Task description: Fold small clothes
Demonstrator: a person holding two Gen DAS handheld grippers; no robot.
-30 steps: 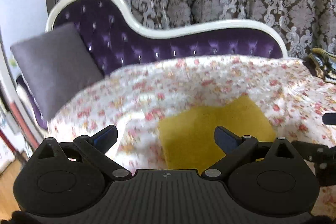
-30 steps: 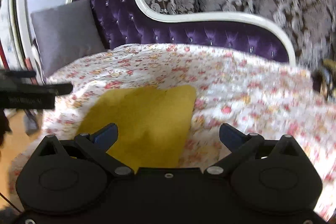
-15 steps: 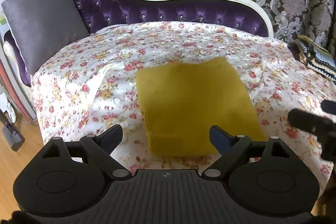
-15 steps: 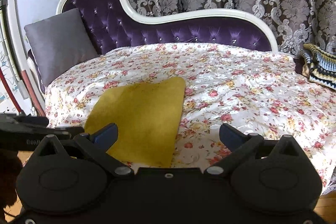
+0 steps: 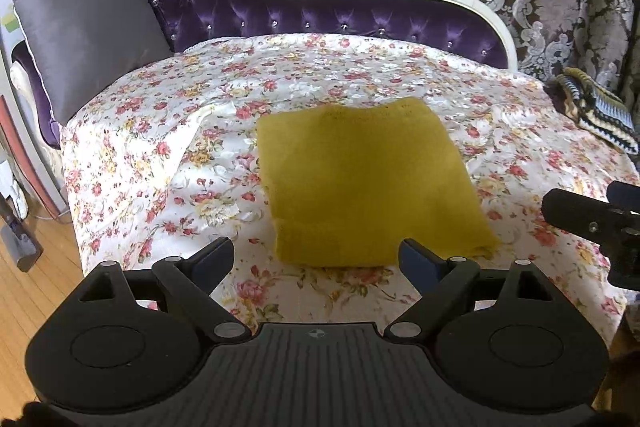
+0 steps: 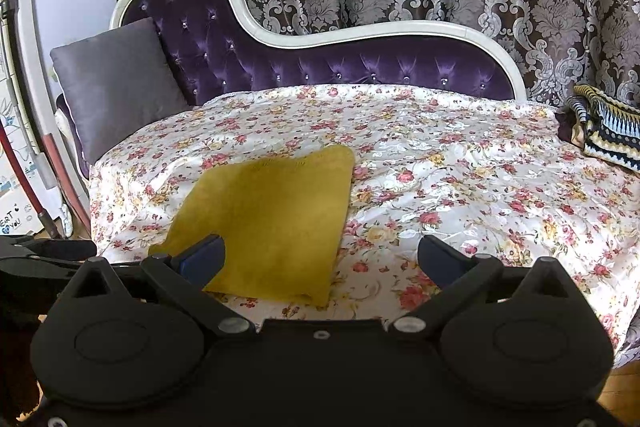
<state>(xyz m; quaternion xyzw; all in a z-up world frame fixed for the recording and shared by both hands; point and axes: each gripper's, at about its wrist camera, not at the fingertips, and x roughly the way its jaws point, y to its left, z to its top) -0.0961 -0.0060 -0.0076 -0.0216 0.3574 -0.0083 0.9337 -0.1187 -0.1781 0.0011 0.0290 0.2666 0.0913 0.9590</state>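
The yellow cloth (image 5: 368,183) lies folded square on the bedspread (image 5: 160,155). My left hand-held gripper (image 5: 316,259) and right hand-held gripper (image 6: 320,259) gape empty. This piece looks done.

The left hand-held gripper (image 5: 316,261) is matte black: two round housings, each with a shallow disc recess, flank a ribbed centre plate that bears a small crosshair mark. Silver pivot screws cap angled linkage arms that end in dark blue finger pads (image 5: 214,261). The right hand-held gripper (image 6: 320,259) matches it (though its centre plate is smooth, with one small screw).
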